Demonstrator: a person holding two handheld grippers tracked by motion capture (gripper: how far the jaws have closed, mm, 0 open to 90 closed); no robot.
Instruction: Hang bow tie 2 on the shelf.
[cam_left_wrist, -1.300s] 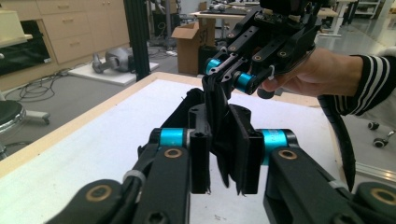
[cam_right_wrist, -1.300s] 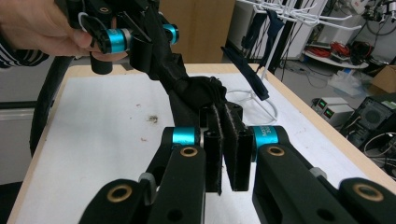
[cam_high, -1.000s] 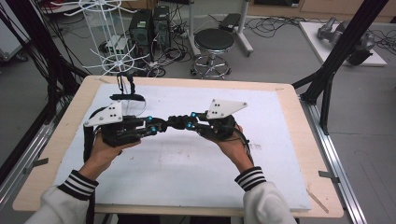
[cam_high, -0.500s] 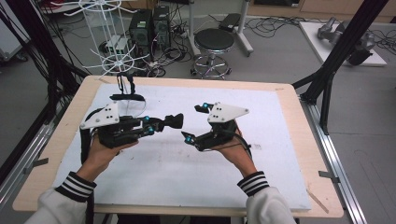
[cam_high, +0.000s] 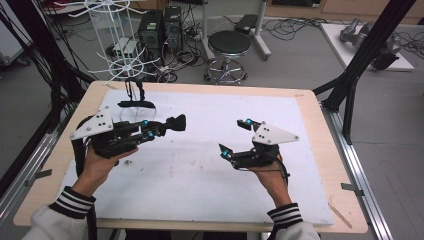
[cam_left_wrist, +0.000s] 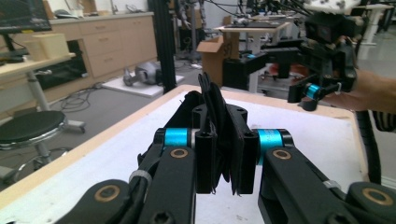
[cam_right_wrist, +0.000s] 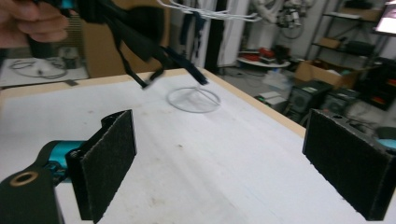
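The left gripper (cam_high: 175, 123) hangs over the white mat (cam_high: 200, 190) left of centre, jaws clamped on a black strap (cam_left_wrist: 217, 135). The right gripper (cam_high: 235, 137) holds nothing, jaws spread wide, well apart from it; bare mat lies between them. A white wire stand (cam_high: 134, 107) sits at the far-left edge.

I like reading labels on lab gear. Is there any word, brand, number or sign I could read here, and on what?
None can be read with certainty.
Cardboard box, left gripper view: a dark mark on its side, too blurred to read.
Monitor, same view: screen content too small to read.
Grey plates on the grippers: dots, no text.
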